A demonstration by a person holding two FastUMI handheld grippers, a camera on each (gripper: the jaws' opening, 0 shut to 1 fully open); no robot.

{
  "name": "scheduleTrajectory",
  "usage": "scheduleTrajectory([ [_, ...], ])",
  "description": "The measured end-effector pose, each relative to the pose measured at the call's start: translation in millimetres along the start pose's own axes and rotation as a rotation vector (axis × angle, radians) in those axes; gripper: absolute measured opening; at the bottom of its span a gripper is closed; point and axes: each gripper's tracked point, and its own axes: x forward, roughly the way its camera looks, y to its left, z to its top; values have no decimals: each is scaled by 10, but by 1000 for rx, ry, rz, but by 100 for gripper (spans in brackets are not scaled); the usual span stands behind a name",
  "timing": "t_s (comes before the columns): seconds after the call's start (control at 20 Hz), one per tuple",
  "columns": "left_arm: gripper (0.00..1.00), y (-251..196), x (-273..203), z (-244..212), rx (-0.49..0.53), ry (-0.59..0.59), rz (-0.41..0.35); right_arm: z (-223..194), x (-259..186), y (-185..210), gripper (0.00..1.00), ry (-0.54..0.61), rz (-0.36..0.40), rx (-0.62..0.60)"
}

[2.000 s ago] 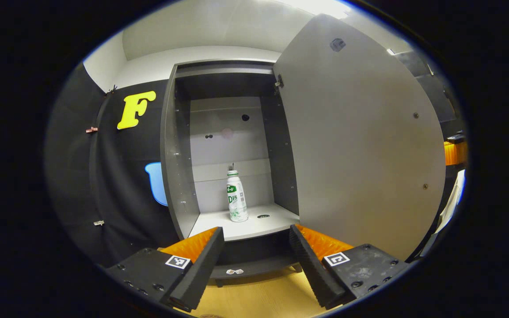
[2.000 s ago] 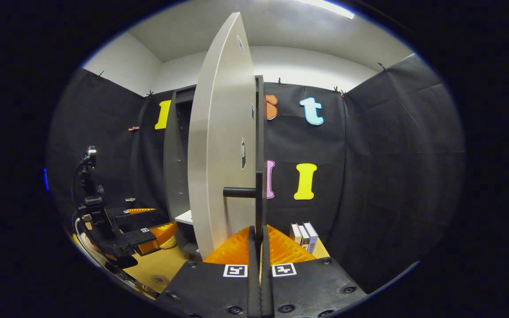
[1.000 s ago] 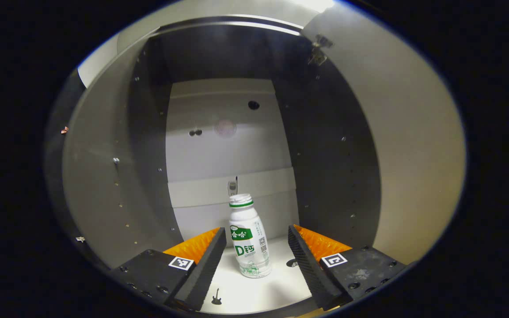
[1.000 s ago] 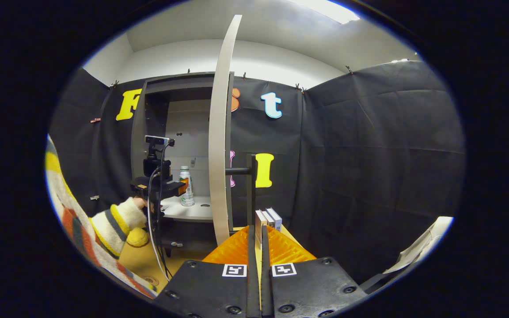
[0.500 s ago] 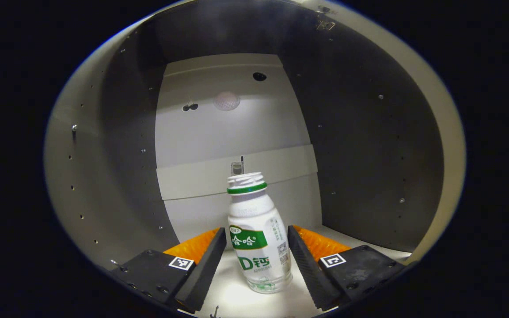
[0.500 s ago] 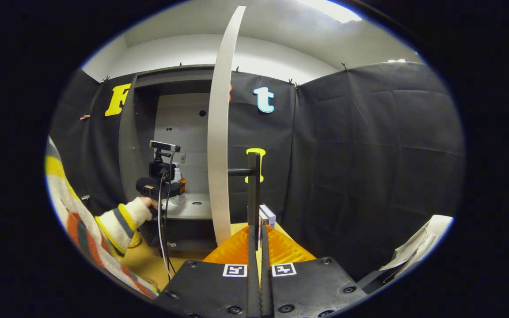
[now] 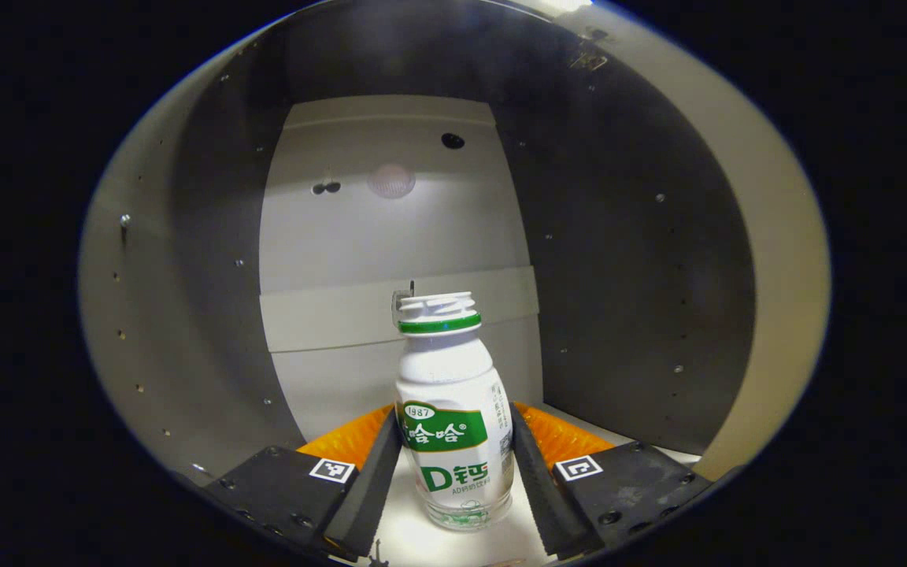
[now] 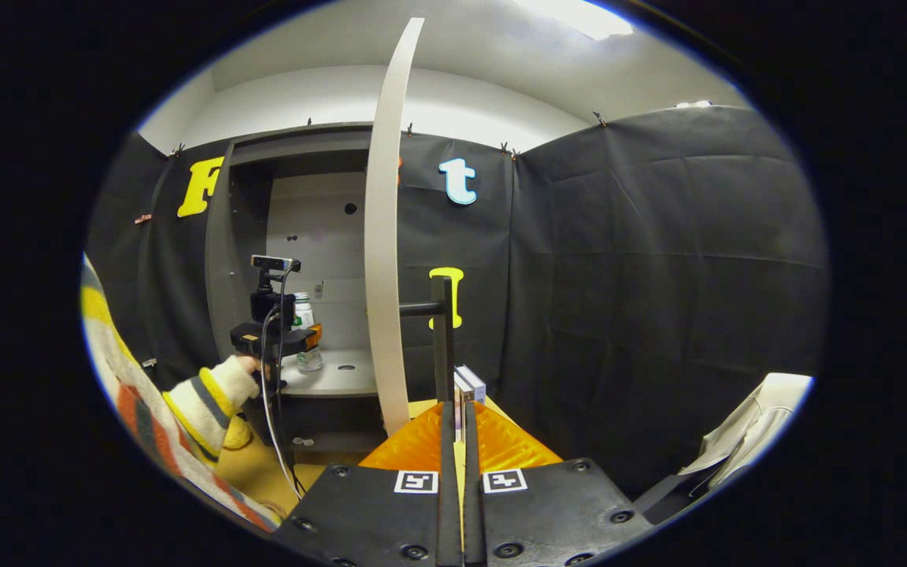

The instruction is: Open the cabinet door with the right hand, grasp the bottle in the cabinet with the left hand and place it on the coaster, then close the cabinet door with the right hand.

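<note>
Closing in at lower centre, left gripper [image 7: 453, 472] jaws now clamp the bottle [image 7: 452, 425]; lifting comes next; right gripper [image 8: 454, 472] jaws together.

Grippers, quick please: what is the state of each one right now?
Left gripper: shut on the milk drink bottle, fingers against both its sides, inside the cabinet.
Right gripper: shut on the door handle.
</note>
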Motion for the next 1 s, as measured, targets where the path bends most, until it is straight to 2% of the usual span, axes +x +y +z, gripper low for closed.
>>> scheduleTrajectory([
  [0.25,77,6,-595,257,6,-45,-60,43,-111,62,6,-22,9,25],
  [0.5,79,17,-1241,137,-51,-41,-96,69,-323,250,6,-29,10,35],
  [0.6,77,40,-1595,22,-70,-20,-84,109,-383,425,6,-52,72,6],
  [0.7,78,113,-1966,-51,-57,-11,-53,84,-442,682,5,-45,180,-19],
  [0.9,78,464,-2692,-164,17,7,113,70,-473,1123,5,-74,424,-88],
  [1.0,79,560,-3049,-301,-34,40,192,-6,-435,1226,6,-66,510,-125],
])
